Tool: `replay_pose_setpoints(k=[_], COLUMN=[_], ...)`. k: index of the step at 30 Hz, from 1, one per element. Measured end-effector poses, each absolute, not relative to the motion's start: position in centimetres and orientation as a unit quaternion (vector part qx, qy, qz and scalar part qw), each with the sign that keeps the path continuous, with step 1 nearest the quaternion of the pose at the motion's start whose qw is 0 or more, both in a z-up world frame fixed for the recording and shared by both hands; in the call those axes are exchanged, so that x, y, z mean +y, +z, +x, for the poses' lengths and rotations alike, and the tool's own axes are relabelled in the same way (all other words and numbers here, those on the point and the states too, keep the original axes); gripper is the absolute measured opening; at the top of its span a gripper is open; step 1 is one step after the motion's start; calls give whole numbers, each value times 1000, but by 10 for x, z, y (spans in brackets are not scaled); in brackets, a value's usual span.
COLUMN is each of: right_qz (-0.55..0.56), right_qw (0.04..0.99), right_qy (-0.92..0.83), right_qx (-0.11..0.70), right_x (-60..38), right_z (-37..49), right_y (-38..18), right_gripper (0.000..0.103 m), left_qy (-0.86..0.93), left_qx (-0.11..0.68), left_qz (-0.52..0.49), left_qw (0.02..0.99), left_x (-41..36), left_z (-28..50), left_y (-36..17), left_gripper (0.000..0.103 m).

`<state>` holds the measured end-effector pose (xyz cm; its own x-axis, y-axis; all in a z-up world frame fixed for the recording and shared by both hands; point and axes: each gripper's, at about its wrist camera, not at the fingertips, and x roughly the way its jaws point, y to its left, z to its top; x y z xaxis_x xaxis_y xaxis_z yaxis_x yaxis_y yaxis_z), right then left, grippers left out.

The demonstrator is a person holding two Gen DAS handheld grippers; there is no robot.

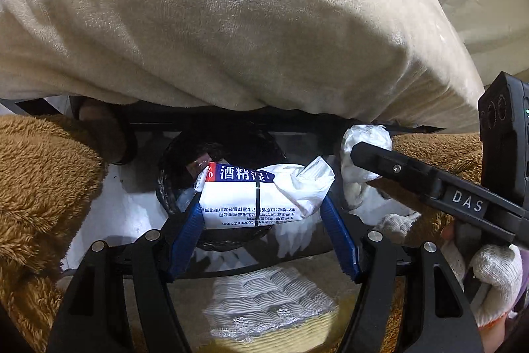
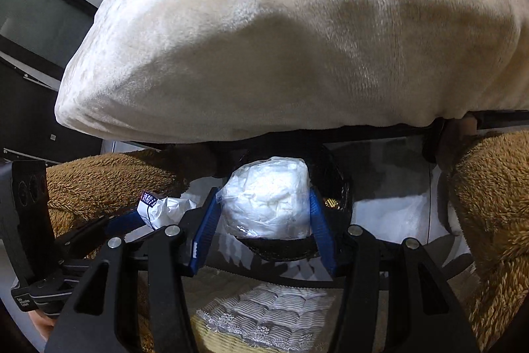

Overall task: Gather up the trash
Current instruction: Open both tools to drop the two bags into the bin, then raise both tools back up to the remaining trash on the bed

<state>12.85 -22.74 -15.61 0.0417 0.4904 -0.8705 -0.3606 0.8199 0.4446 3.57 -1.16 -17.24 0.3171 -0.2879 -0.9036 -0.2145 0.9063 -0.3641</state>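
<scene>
My left gripper (image 1: 261, 204) is shut on a white wipes packet (image 1: 261, 197) with a blue label, held over a black-lined trash bin (image 1: 185, 151) on the floor. My right gripper (image 2: 264, 210) is shut on a crumpled white plastic wad (image 2: 267, 197), held over the same bin (image 2: 337, 184). In the left wrist view the right gripper (image 1: 357, 151) reaches in from the right with the wad (image 1: 360, 161). In the right wrist view the left gripper (image 2: 132, 217) and the packet (image 2: 158, 207) show at the left.
A cream blanket (image 1: 231, 22) hangs over a bed edge just above the bin. Brown fleece sleeves or legs (image 1: 39, 181) sit on both sides. A striped white cloth with lace (image 1: 264, 303) lies below the grippers. White floor (image 2: 396, 214) surrounds the bin.
</scene>
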Motion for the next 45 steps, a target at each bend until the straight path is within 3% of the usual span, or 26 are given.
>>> replay_pose_setpoints(k=[15,18,31,38,45], right_qz=[43,48,60,66,43], right_qw=[691,693,700,730,798], right_qy=[287,289,283,301,350], right_qx=[662,659,653,610,489], right_x=[-216,-216,-224,-232,-237], right_z=[128,127,133,129,115], right_y=[-177,-174,-172,-149,-93], right_gripper=[54,64,65,65,65], left_qy=[-35,-29,1,3,-2], left_qx=[623,623,591,551,475], left_qz=[-205,-185,-193,-186,-157], left_qw=[754,760,783,814,866], left_x=[-20,-24,-11,-6,-5], left_z=[43,44,40,34,23], left_y=[-190,-188,-175,-154,-115], left_gripper=[72,78,79,79,79])
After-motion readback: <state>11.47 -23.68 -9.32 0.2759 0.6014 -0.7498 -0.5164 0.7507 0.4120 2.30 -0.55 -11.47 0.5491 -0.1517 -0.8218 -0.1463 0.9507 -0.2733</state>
